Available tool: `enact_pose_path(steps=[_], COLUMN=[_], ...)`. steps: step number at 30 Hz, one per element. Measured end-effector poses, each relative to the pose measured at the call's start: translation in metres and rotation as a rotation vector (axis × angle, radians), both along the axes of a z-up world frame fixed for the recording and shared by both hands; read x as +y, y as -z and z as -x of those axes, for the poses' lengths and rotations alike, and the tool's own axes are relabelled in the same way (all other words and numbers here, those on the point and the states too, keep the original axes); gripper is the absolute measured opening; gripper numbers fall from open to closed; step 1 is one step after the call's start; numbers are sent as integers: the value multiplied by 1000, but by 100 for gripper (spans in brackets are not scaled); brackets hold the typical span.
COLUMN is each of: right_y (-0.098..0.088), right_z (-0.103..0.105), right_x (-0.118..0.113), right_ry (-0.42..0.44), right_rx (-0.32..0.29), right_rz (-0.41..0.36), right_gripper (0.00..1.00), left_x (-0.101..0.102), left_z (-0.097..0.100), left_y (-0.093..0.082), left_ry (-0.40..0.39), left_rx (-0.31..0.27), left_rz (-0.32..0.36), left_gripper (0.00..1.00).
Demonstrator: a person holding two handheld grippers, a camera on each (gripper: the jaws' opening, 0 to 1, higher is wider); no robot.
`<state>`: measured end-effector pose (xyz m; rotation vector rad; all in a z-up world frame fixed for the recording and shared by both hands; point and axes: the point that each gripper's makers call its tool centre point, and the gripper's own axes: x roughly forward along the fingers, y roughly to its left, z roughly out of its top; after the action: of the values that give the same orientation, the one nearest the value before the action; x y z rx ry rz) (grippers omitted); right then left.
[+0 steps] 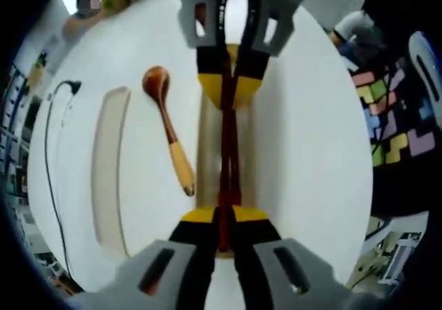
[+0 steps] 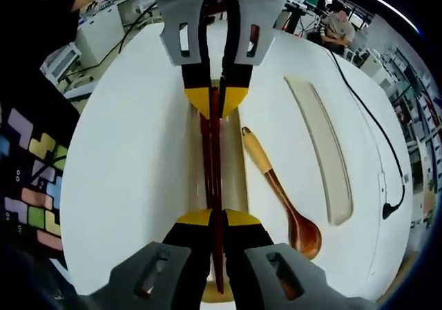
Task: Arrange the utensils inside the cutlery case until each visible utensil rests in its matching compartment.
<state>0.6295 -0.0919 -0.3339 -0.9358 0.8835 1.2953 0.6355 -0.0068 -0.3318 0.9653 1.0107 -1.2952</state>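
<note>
1. Clamping opposite ends of the dark red chopsticks [image 1: 226, 165], the left gripper [image 1: 224, 217] and right gripper [image 2: 214, 220] held them over the pale wooden case tray [image 2: 235, 165] at frame centre.
2. Left of the tray in the left gripper view, the brown wooden spoon [image 1: 168, 129] lay on the white table [image 1: 311, 151], unplaced, beside the pale case lid [image 1: 110, 165].

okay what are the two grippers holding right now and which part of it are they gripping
Both hold the dark red chopsticks over the cutlery case. The left gripper clamps one end, the right gripper the opposite end. The wooden spoon lies free.
</note>
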Motion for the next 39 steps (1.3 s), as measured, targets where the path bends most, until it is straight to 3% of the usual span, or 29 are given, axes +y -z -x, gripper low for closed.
enact_pose_path(steps=[10,17,20,27,35,39], right_y=[-3,-9,-14,-29,-41,-44], right_z=[-3,-3,-3,-7,-18,-37], right_x=[-2,-3,-2,-1,-11,-26], right_ry=[2,-1,1,-2,10,40], right_rx=[4,-9,-8,-40,-85,-109], right_rz=[21,28,26,4,-1,28], right_gripper=[3,4,4,5,7,8], left_x=[11,14,11,9,5,6], left_z=[1,4,11,16,2,-8], left_y=[4,2,-3,-11,-22,-25], left_ry=[20,12,2,11,-48,-88], left_rx=[-15,-15,19,-1,-41,-56], left_rz=[-28,-17,15,37,95,94], left_gripper=[7,8,9,10,10,10])
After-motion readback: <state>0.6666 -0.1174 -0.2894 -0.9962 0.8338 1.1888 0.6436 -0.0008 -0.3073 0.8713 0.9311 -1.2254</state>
